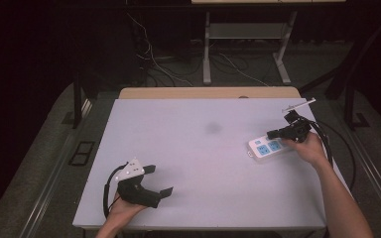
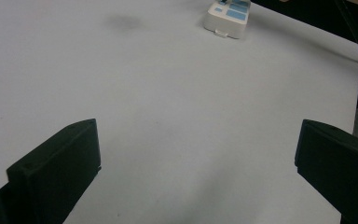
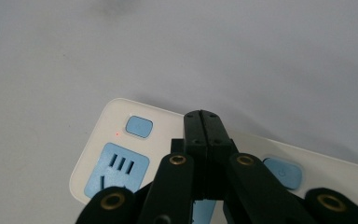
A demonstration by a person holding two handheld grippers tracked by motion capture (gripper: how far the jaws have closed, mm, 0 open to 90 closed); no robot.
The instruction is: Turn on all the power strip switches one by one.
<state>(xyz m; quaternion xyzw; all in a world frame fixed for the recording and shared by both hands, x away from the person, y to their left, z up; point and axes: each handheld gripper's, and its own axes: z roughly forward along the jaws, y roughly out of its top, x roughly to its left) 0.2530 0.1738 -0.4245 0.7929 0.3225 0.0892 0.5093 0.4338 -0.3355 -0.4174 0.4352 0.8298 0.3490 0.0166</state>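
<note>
One power strip (image 1: pixel 269 146), no readable lettering

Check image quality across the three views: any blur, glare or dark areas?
High view: white table evenly lit, surroundings nearly black, with a faint grey smudge. Left gripper view: near jaws soft, power strip cropped at the top edge. Right gripper view: right gripper and the strip fairly sharp, no glare; tiny red light visible.
</note>
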